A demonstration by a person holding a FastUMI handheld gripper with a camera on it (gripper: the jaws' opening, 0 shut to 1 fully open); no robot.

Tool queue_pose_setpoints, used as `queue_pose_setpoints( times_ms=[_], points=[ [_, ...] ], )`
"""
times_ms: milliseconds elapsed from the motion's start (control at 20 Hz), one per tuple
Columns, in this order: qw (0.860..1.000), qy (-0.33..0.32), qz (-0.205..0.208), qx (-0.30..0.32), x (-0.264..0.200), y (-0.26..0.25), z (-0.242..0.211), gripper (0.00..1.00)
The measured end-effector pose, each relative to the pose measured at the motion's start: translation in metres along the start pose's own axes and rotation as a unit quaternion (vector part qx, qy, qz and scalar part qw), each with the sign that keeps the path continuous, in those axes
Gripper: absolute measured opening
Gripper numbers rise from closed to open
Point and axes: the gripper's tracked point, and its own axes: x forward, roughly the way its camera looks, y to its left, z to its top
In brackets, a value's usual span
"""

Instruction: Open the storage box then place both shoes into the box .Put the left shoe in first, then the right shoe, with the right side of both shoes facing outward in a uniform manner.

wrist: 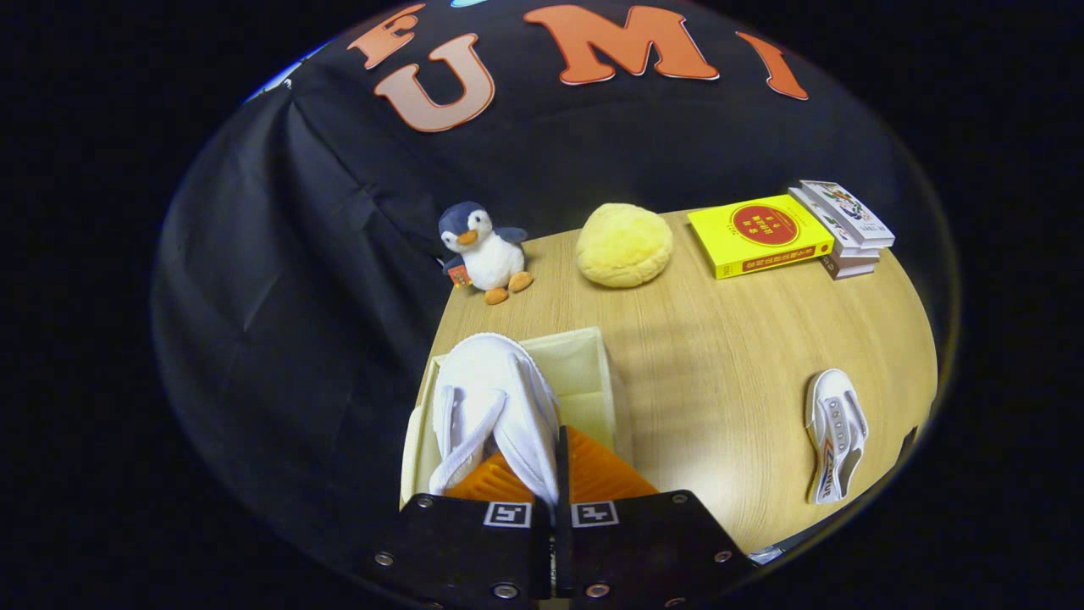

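Observation:
My gripper (555,462) is shut on a white shoe (491,398), both fingers pinching its side wall near the opening. The shoe hangs toe forward over the open cream storage box (593,364), which sits on the wooden table just ahead of the fingers. The shoe hides most of the box's left half. A second white shoe (834,432) lies flat on the table well to the right of the box, near the table's edge.
Beyond the box stand a plush penguin (483,252) and a round yellow cushion (624,244). A yellow book (760,234) and a small stack of books (847,227) lie at the far right. The wooden table (720,356) ends at the black cloth wall.

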Motion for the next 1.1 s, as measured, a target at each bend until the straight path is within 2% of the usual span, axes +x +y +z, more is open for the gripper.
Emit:
queue_pose_setpoints(
  times_ms=[400, 750, 1000, 1100],
  points=[
    [0.997, 0.051, -0.043, 0.037, 0.046, 0.017, -0.035, 0.03],
    [0.986, 0.095, -0.097, 0.091, 0.089, 0.013, -0.068, 0.03],
    [0.982, 0.116, -0.100, 0.109, 0.110, 0.016, -0.086, 0.05],
    [0.981, 0.129, -0.085, 0.114, 0.113, 0.022, -0.092, 0.08]
  ],
)
